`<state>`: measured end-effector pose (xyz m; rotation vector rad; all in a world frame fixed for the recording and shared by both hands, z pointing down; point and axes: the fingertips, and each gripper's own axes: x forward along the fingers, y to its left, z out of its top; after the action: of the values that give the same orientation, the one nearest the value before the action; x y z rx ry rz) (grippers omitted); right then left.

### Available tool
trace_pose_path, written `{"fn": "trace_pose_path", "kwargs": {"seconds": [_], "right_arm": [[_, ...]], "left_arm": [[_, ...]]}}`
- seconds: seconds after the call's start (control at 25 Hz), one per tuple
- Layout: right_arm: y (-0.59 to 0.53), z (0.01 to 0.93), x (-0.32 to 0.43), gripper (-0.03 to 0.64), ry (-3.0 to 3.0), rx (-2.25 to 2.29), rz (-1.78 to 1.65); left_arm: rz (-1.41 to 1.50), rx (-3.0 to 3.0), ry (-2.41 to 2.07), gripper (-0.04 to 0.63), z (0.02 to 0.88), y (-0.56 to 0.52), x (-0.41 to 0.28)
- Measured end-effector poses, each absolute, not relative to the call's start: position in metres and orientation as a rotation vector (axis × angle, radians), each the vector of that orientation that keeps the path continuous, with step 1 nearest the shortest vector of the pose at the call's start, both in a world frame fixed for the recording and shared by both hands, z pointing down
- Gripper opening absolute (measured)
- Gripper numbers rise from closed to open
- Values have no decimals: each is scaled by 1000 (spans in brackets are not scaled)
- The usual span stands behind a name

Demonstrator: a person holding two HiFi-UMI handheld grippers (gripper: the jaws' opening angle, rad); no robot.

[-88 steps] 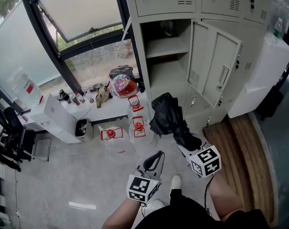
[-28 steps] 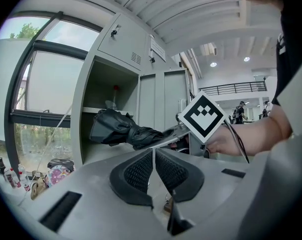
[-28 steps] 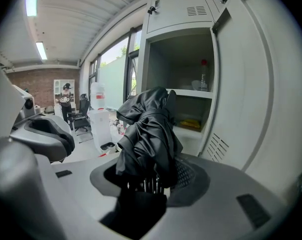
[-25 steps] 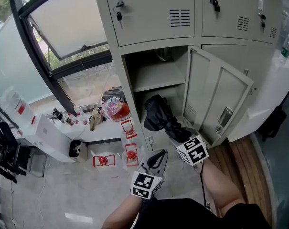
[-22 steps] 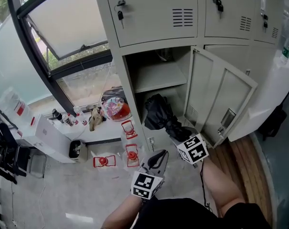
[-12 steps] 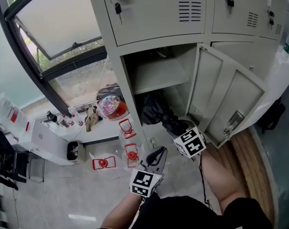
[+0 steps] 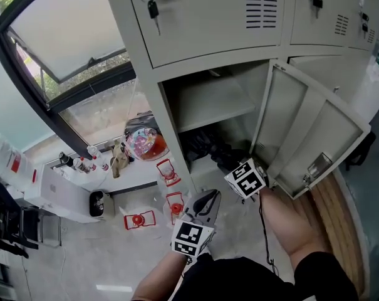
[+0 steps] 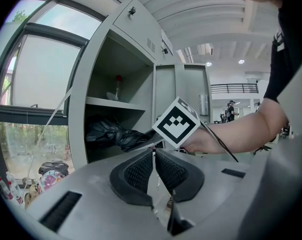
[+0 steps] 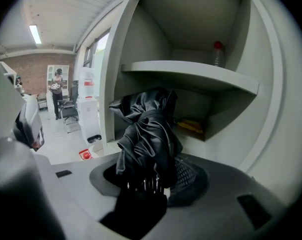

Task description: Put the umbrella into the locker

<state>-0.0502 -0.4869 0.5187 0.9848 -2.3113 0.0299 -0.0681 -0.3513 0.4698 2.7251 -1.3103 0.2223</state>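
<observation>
Umbrella (image 9: 148,134): black, folded, bound by a strap. Its canopy end reaches into the open compartment of the locker (image 7: 153,115), beneath the locker's inner shelf (image 7: 208,102). The other end points out through the locker's opening.

Right claw (image 9: 148,176): clamped on the umbrella's near end, pads pressed on the fabric, at the mouth of the locker.

Locker door (image 7: 302,137): swung open, to the right of the opening.

On the locker's shelf, a red-capped bottle (image 9: 218,54) stands towards the back. A yellow item (image 9: 193,126), not identifiable, lies at the back of the locker below the shelf.

Left claw (image 8: 153,159): jaws together, nothing between them, held outside the locker in front of its opening.
</observation>
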Motion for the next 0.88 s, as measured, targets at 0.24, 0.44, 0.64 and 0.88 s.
{"fn": "trace_pose_path", "kwargs": {"seconds": [0.24,0.44,0.64,0.88], "right_arm": [[-512,530,-62,247,-2273,976,-3],[-531,540,-68,247,-2248,969,3],[-550,546,-72,249,-2228,964,-1],[-568,550,-80,249,-2199,941,-34]], "left_arm": [[231,2726,-1296,26,476,-367,-77],[236,2719,-1287,26,481,-377,-79],[241,2714,-1281,26,485,-383,-79],[251,2711,-1285,26,486,-387,-81]]}}
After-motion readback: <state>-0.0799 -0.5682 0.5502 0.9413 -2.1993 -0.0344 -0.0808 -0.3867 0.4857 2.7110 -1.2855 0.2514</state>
